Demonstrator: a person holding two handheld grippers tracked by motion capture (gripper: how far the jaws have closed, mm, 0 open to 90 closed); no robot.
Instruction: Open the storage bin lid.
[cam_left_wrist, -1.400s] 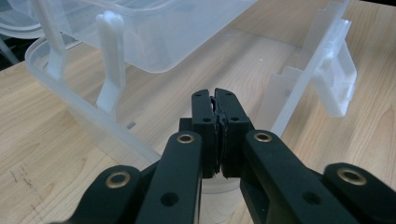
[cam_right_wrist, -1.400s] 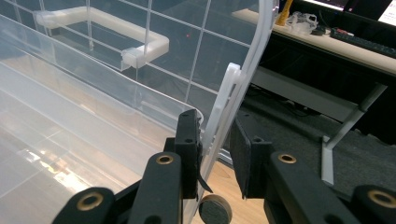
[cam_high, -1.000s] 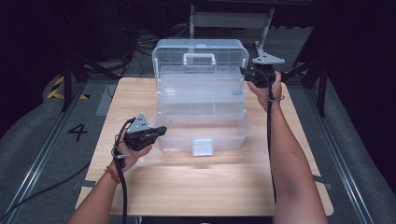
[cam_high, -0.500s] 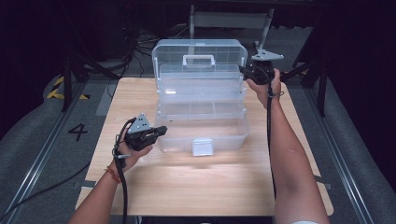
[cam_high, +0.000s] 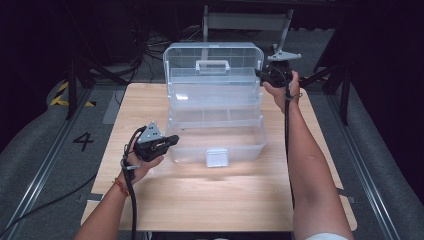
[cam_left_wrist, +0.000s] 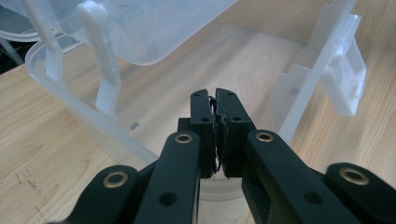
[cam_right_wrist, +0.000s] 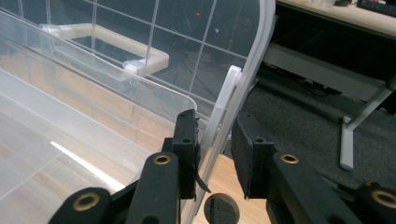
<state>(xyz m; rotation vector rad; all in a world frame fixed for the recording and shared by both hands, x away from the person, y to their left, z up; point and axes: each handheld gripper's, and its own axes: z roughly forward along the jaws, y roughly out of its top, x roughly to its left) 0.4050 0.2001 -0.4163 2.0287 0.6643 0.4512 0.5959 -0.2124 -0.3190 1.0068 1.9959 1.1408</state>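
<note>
A clear plastic toolbox stands open on the wooden table, trays stepped back and lid upright with a white handle. My left gripper is at the base's front left corner. In the left gripper view its jaws are shut, pads pressed together over the base's rim. My right gripper is at the lid's right edge. In the right gripper view the lid's rim runs between its jaws. The left pad lies against it and the right pad stands apart.
The white front latch hangs on the base's front wall. A metal stand and cables lie behind the table. Grey floor with a painted 4 and rails flanks both sides.
</note>
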